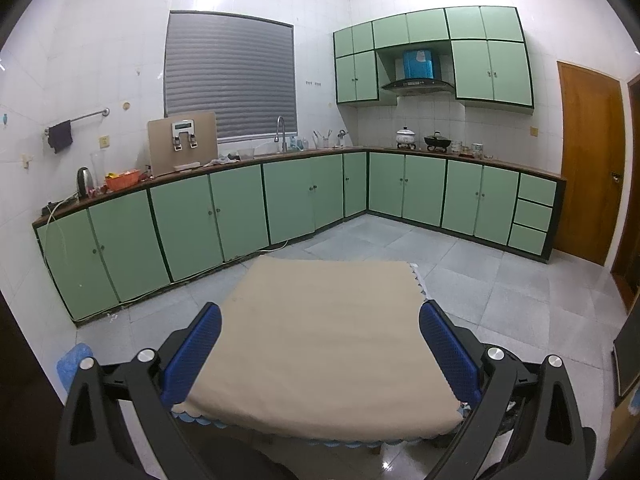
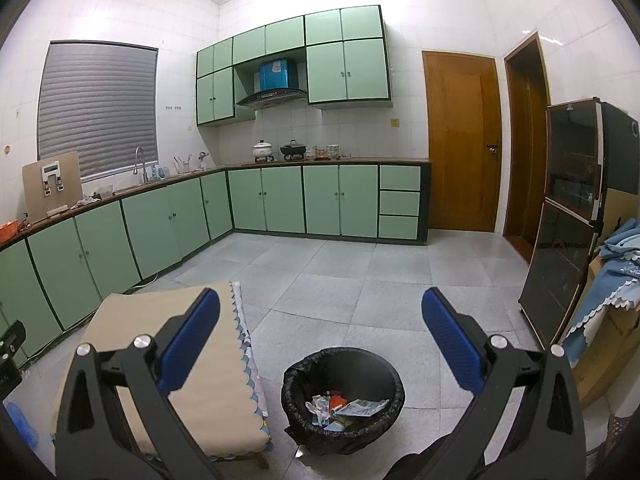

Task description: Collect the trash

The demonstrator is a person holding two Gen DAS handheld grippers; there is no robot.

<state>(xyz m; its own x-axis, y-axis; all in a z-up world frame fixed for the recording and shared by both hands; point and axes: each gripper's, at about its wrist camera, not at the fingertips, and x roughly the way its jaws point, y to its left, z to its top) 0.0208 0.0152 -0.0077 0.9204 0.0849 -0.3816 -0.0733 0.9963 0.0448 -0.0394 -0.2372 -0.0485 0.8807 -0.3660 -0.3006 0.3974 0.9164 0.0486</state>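
The black-lined bin [image 2: 342,398] sits on the floor just right of the desk [image 2: 168,368] — inside lie crumpled paper, wrappers and orange scraps [image 2: 344,406]. Both tools — left [image 1: 320,354], right [image 2: 320,344] — gape wide, empty.

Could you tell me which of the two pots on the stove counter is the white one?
The white pot is the left of the pair, nearer the sink corner, with a knobbed lid. Its neighbour, the black pot, stands just to its right beneath the range hood.
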